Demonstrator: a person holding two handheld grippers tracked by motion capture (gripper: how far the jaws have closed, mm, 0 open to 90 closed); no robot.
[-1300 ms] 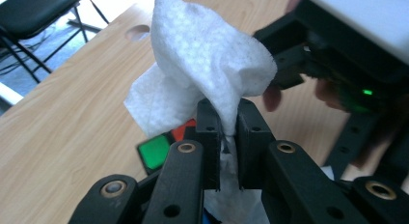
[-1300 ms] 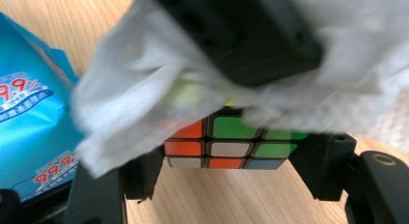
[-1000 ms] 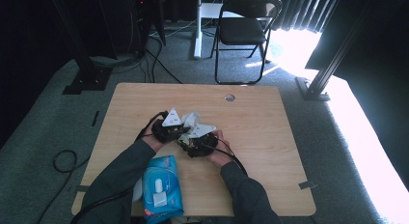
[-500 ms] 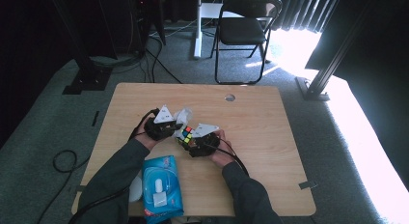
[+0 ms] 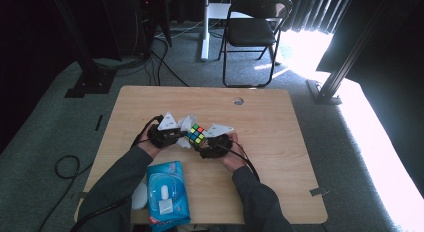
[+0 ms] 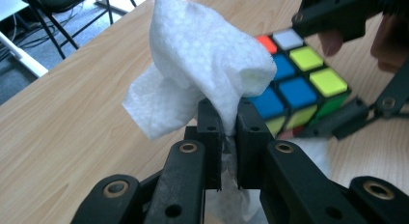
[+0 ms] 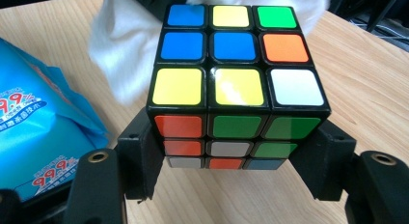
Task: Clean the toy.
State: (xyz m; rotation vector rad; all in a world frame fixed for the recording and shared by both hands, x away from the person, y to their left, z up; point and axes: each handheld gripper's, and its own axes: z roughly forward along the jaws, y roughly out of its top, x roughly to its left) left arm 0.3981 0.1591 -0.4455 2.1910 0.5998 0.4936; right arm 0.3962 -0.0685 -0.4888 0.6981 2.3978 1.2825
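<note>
Firmly we clenched the left gripper (image 6: 229,119) on the white wipe (image 6: 202,60); our right gripper (image 7: 231,151) grasped the puzzle cube (image 7: 236,74) beside it.

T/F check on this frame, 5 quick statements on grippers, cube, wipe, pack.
1. The right gripper is clamped on the puzzle cube. True.
2. The left gripper is open with nothing between its jaws. False: it is shut on a white wet wipe.
3. The wipe touches the cube. True: in the left gripper view it presses on a cube face.
4. The blue wet wipe pack lies at the far edge of the wooden table, by the chair. False: it lies at the near edge, between the person's forearms.
5. The cube is solved. False: its top face mixes blue, yellow, green, orange and white.
</note>
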